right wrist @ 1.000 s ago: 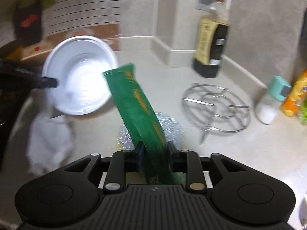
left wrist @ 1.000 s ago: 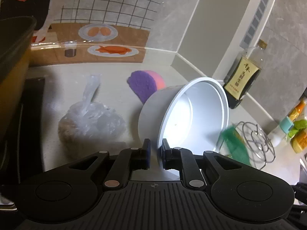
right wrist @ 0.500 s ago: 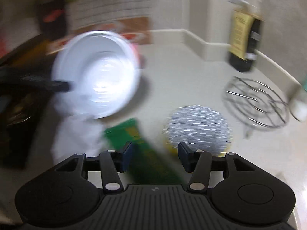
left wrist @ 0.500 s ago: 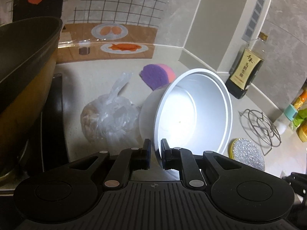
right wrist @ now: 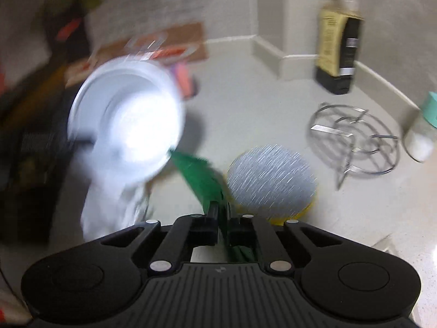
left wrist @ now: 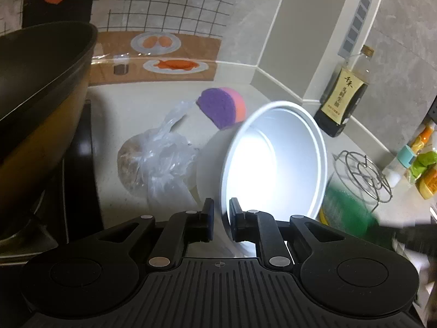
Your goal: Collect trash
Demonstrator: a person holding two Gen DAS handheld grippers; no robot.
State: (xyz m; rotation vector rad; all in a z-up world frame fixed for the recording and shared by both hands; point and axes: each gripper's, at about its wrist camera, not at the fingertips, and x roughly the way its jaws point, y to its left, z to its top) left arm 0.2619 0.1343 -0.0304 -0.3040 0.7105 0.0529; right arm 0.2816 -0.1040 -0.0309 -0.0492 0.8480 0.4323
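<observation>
A: Left wrist view: the left gripper [left wrist: 220, 220] pinches the rim of the tilted white bowl [left wrist: 273, 161]; a knotted plastic bag [left wrist: 158, 164] lies at ten o'clock. The thin rim could slip.

B: Right wrist view alone shows the right gripper [right wrist: 222, 225] clamped on the green wrapper [right wrist: 202, 175], which reaches toward the bowl at eleven o'clock; it could miss the mouth.

Black ribbed tongs [left wrist: 220, 216] with silver pivot screws and round hubs.
</observation>
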